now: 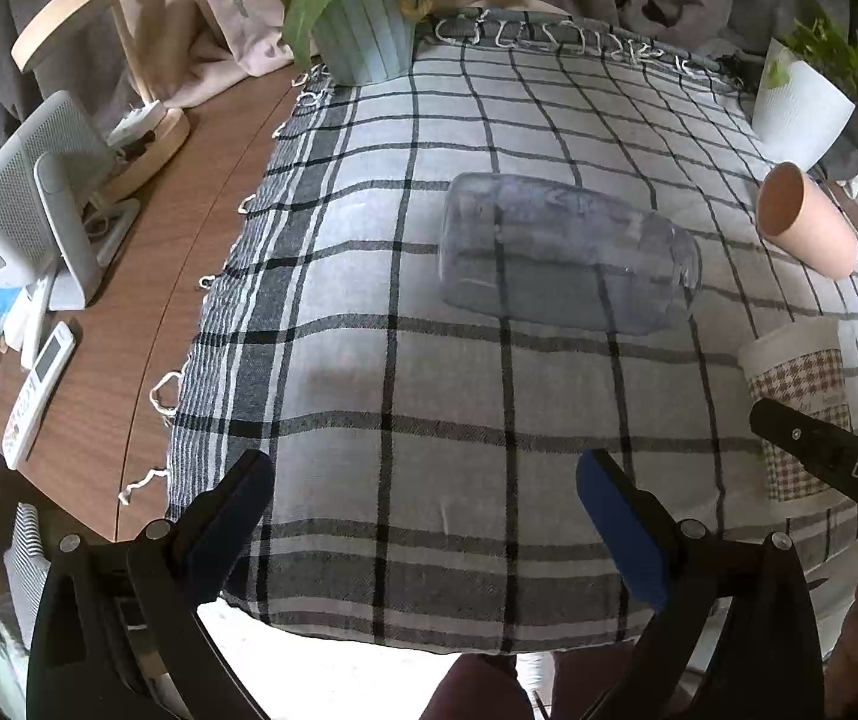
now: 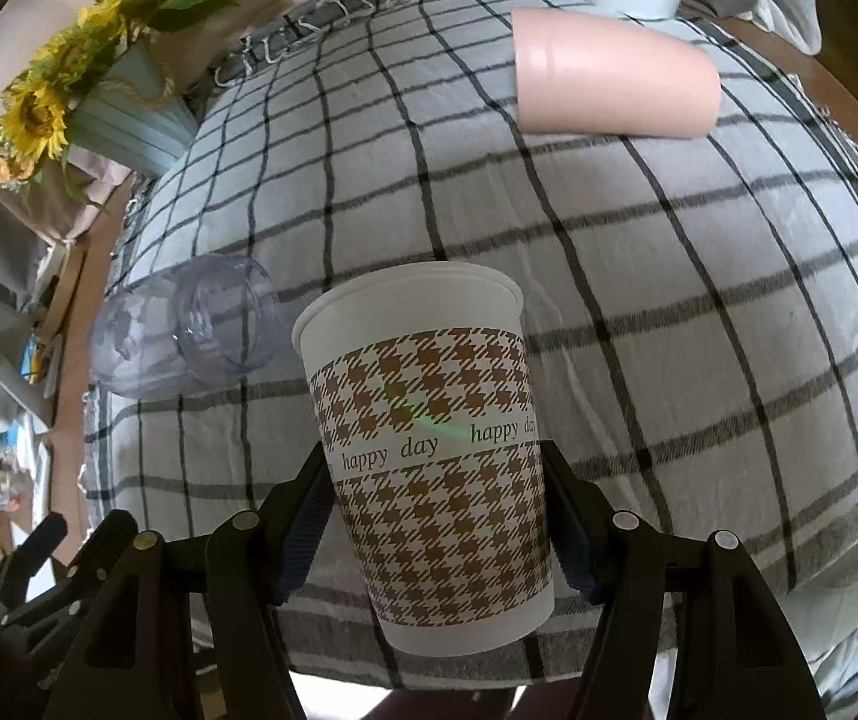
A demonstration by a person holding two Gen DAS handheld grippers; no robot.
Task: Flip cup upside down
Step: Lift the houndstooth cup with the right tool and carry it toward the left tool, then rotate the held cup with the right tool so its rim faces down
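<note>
A white paper cup with a brown houndstooth band and "happy day" print [image 2: 429, 456] stands upright, rim up, on the checked cloth [image 2: 669, 276]. My right gripper [image 2: 436, 516] has its two fingers against the cup's sides, shut on it. The cup also shows in the left wrist view [image 1: 798, 402], with the right gripper's finger across its lower part. My left gripper [image 1: 423, 510] is open and empty above the near part of the cloth, to the left of the cup.
A clear plastic cup [image 1: 561, 252] lies on its side mid-cloth. A pink cup [image 2: 615, 75] lies on its side at the far right. A sunflower pot [image 1: 363, 30] and a white planter [image 1: 801, 102] stand at the back. A fan [image 1: 27, 204] and remote [image 1: 39, 390] sit left.
</note>
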